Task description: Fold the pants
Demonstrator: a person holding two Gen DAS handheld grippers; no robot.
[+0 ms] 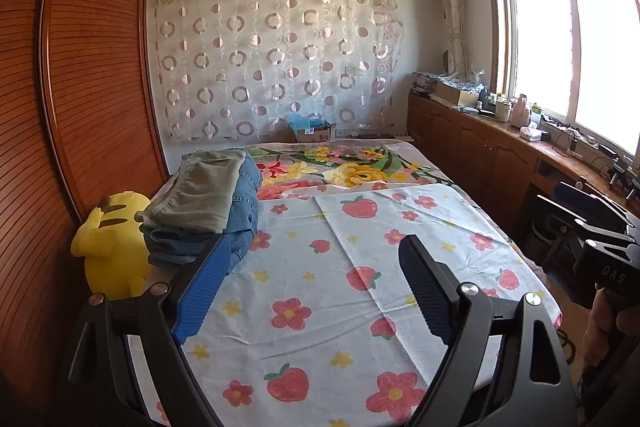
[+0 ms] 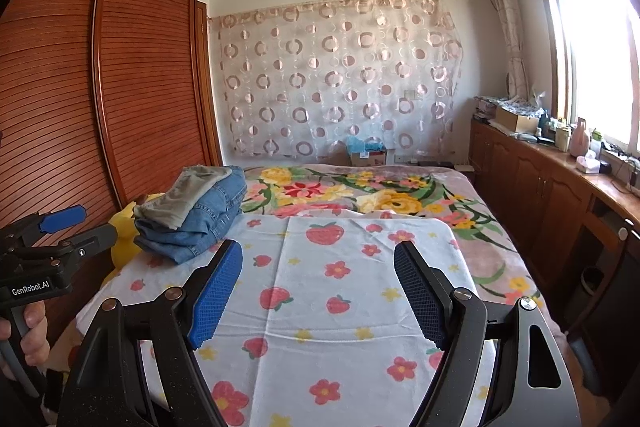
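Your left gripper (image 1: 316, 279) stands with its jaws spread wide and nothing between them, tilted a little downward over the bed; your right gripper (image 2: 318, 287) is the same, jaws wide apart and empty, angled slightly down toward the sheet; in the right wrist view you can see your left hand (image 2: 28, 327) wrapped round the handle of the left tool at the picture's left edge, fingers curled on the grip, and in the left wrist view part of your right hand (image 1: 604, 323) shows at the right edge under the other tool. Below both lies the strawberry-and-flower sheet (image 1: 320, 287), spread flat with a few creases over the bed, with a floral blanket (image 1: 360, 167) beyond it; a louvred wooden wardrobe (image 1: 92, 75) stands along the left side. The folded pants (image 2: 196, 219) sit in a stack at the sheet's far left corner: blue jeans underneath, a grey-green pair (image 1: 200, 187) on top, well clear of both grippers. A yellow plush toy (image 1: 112, 247) sits just beside the stack, against the wardrobe.
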